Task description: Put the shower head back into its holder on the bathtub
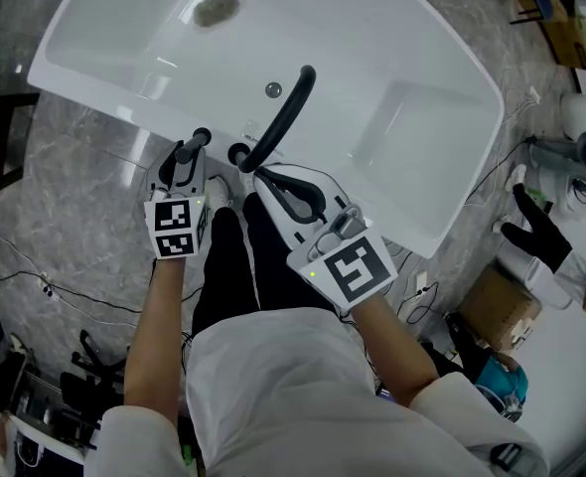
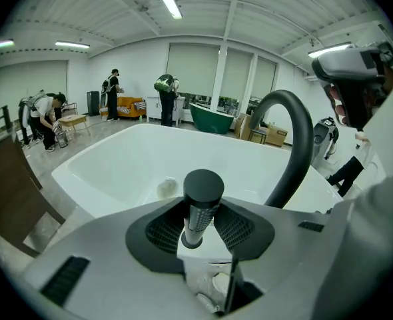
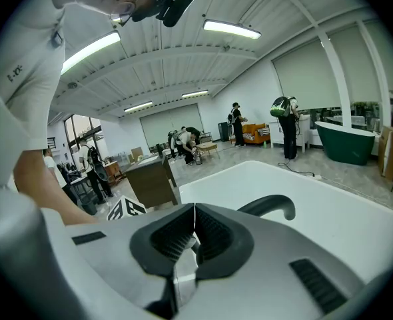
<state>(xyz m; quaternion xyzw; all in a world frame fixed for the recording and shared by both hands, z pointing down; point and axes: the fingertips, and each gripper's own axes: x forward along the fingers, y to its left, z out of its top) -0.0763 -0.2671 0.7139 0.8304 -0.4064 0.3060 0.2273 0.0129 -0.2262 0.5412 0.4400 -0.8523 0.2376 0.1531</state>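
White bathtub (image 1: 412,167) fills the top of the head view, standing on a grey marbled floor (image 1: 74,197). Its basin holds only a round drain (image 1: 215,9) near the far end and a small metal knob (image 1: 273,89) on the near wall. A black curved spout (image 1: 285,117) rises from the near rim and arcs out over the basin. At its foot sits a round black fitting (image 1: 238,154); whether that is the holder I cannot tell.

The left gripper (image 1: 189,162) has its jaws partly apart and pressed on the shower head (image 1: 195,147), a black-capped cylinder with a knurled stem. It stands upright between the pads over the near rim, just left of the spout's foot. From the left gripper view the spout (image 2: 296,139) bends close on the right of the shower head (image 2: 203,185).

The right gripper (image 1: 248,175) lies beside the spout's foot, jaw tips meeting, with nothing I can make out between them.

Cables (image 1: 35,276) trail over the floor at the left, and a cardboard box (image 1: 497,306) sits at the right. A green tub (image 2: 213,117) stands across the room.
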